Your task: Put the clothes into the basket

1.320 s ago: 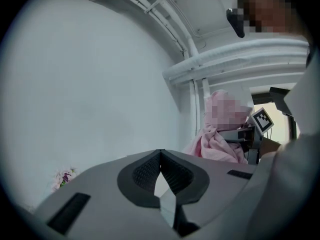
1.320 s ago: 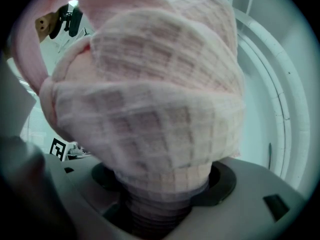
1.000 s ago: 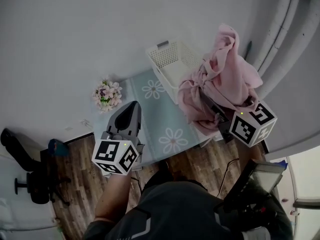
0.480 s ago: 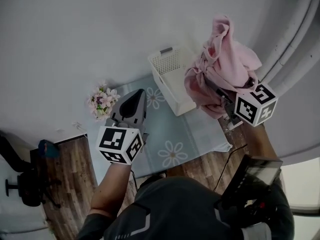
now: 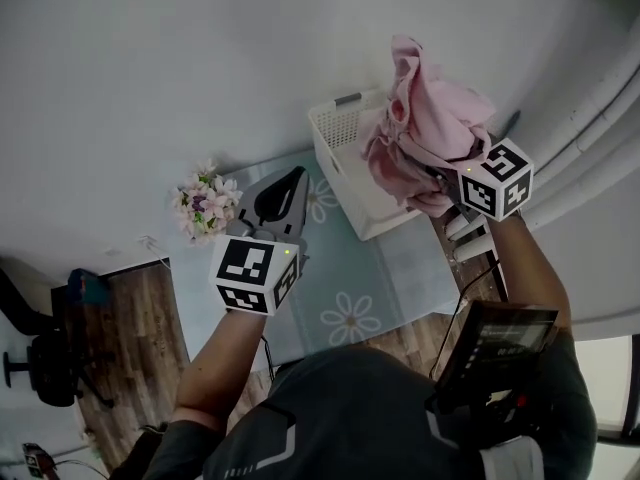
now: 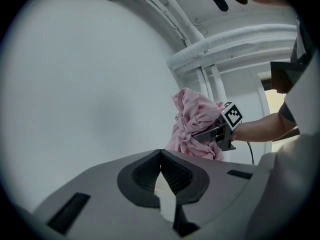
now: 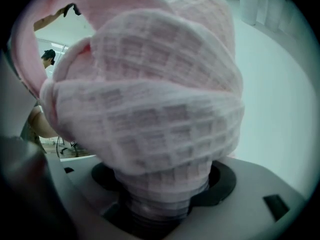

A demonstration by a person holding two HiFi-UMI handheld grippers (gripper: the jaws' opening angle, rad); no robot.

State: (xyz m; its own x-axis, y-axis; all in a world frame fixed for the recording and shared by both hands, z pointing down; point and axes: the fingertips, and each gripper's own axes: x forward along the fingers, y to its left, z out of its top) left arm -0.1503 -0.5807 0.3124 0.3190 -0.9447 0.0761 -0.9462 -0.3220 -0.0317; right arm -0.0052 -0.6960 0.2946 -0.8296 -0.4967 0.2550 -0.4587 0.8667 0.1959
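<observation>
Cloth (image 5: 425, 118), pink and bunched, is hanging in the air, clamped in the right gripper (image 5: 438, 180), whose jaws are standing wide around the thick wad. A second ago it was hanging off to the right of the basket (image 5: 335, 158); now it is overlapping the basket's right side, so the carry is looking nearly done, with lowering and letting go still to come. Left gripper (image 5: 296, 176) is closed on nothing, drifting along over the mat (image 5: 345, 268).
</observation>
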